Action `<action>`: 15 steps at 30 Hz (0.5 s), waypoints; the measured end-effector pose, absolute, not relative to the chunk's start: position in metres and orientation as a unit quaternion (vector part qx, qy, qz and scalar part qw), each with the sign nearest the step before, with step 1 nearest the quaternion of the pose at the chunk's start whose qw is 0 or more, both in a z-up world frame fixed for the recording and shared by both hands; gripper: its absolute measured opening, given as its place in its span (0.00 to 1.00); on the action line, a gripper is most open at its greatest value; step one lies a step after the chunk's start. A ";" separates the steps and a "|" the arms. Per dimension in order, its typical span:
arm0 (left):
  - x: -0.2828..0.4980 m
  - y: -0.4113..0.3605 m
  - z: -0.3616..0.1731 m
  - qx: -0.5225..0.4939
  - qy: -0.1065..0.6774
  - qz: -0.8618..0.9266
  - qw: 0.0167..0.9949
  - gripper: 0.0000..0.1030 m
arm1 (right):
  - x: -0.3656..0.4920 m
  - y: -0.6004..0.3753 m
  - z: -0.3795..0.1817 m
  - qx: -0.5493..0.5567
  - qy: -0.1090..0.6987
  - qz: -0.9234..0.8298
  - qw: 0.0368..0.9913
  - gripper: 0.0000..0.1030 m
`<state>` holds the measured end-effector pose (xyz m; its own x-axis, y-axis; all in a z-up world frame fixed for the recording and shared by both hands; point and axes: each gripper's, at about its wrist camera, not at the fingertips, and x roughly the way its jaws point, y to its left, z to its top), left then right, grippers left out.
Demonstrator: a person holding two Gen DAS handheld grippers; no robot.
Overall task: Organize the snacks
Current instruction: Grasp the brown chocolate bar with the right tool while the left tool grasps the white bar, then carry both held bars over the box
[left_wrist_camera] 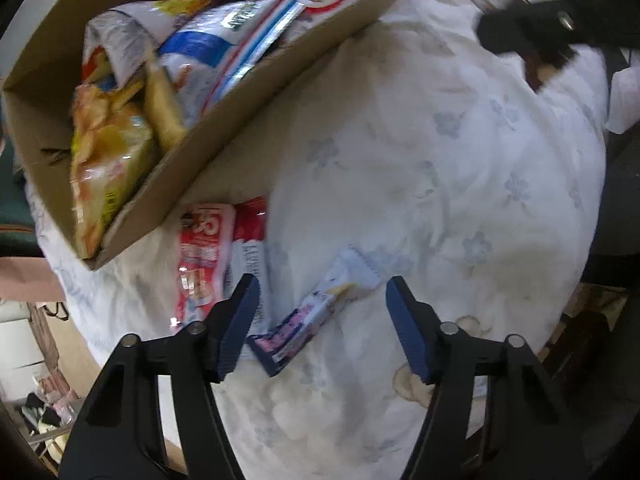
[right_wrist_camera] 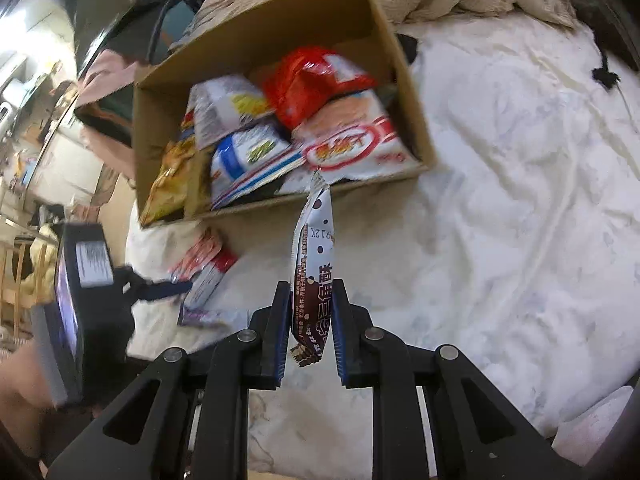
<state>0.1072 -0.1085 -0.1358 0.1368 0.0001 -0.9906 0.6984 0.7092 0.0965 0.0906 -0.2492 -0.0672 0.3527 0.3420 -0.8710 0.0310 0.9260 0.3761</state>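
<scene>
Left wrist view: the left tongs (left_wrist_camera: 322,326) pointed down at the white floral bedsheet (left_wrist_camera: 460,184) with the jaws spread. A small purple-and-white snack packet (left_wrist_camera: 310,322) lay on the sheet between the fingers; neither pad pressed on it. A red-and-white snack pack (left_wrist_camera: 210,256) lay just beyond the left finger. Further out on that side stood the cardboard box (left_wrist_camera: 256,100), filled with snack bags. The right tongs (left_wrist_camera: 532,44) appeared far ahead to the right, blurred.

Right wrist view: the right tongs (right_wrist_camera: 310,330) were pinching a brown-and-white snack packet (right_wrist_camera: 314,264), pads pressed on its lower part, the packet standing upright above the bedsheet (right_wrist_camera: 520,200). The cardboard box (right_wrist_camera: 404,72) lay directly ahead of the tips, its near wall behind the packet's top. The left tongs (right_wrist_camera: 176,289) were down to the left, near the red-and-white snack pack (right_wrist_camera: 208,258).
</scene>
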 end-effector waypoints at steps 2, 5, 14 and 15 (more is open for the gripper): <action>0.105 -0.111 -0.142 0.291 0.613 -0.253 0.689 0.46 | 0.093 -0.250 -0.067 0.170 0.559 0.094 0.806 0.19; 0.100 -0.112 -0.152 0.310 0.614 -0.245 0.684 0.46 | 0.096 -0.243 -0.067 0.166 0.558 0.100 0.807 0.19; 0.079 -0.122 -0.151 0.313 0.598 -0.243 0.696 0.14 | 0.099 -0.232 -0.070 0.151 0.559 0.104 0.809 0.19; 0.073 -0.125 -0.145 0.304 0.594 -0.245 0.703 0.14 | 0.099 -0.232 -0.071 0.151 0.559 0.103 0.809 0.19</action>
